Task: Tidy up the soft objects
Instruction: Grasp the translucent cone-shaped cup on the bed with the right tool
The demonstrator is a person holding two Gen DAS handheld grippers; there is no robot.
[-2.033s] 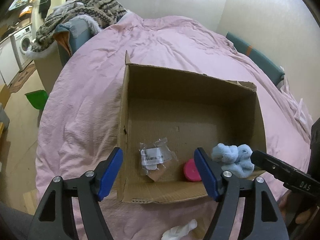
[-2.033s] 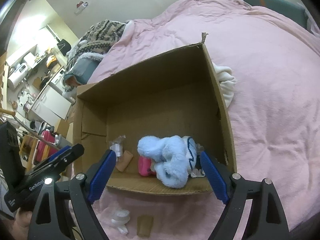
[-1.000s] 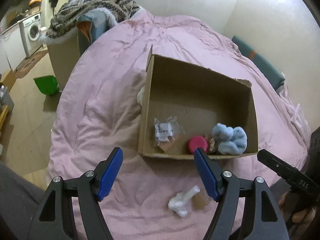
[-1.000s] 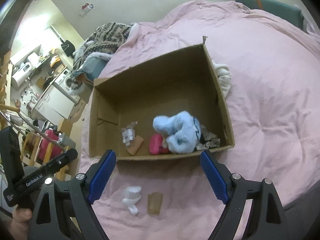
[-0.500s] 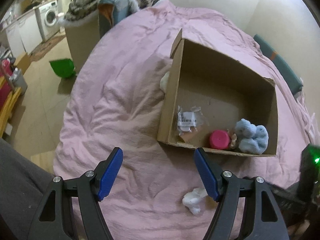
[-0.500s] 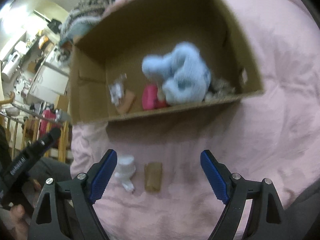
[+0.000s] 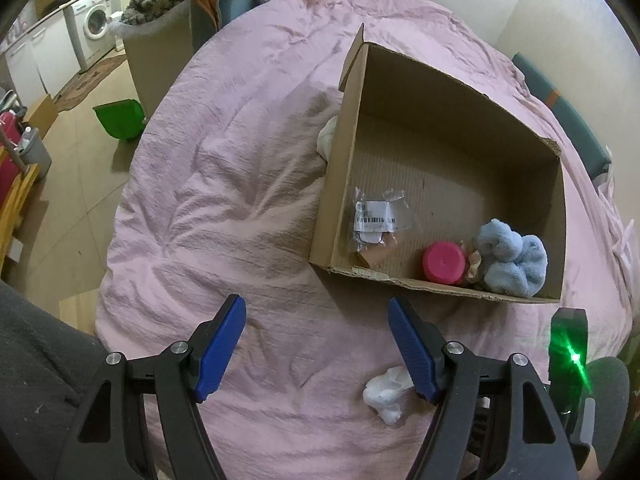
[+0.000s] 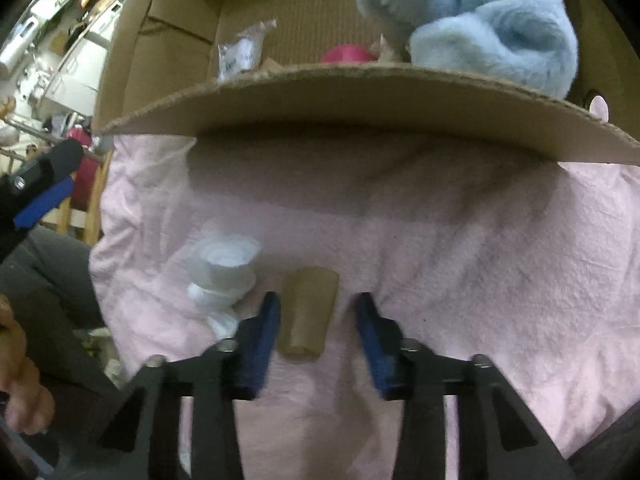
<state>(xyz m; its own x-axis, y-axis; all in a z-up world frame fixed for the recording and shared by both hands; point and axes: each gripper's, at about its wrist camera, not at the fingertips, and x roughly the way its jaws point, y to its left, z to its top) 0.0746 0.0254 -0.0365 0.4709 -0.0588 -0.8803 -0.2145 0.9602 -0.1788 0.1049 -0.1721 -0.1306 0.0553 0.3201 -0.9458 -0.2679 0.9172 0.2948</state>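
Right wrist view, left to right: my left gripper [image 8: 38, 196] shows at the left edge, then a crumpled white soft wad [image 8: 224, 276] on the wrinkled pink bedspread [image 8: 460, 272], just beside a tan, flattened roll [image 8: 308, 312]. My right gripper [image 8: 316, 332] points steeply down, its blue jaws closing around the roll, left pad against it, right pad not yet touching. Above, the cardboard box [image 8: 360, 92] holds a fluffy blue plush [image 8: 480, 24]. In the left wrist view my left gripper [image 7: 316, 344] hangs released over bare bedspread.
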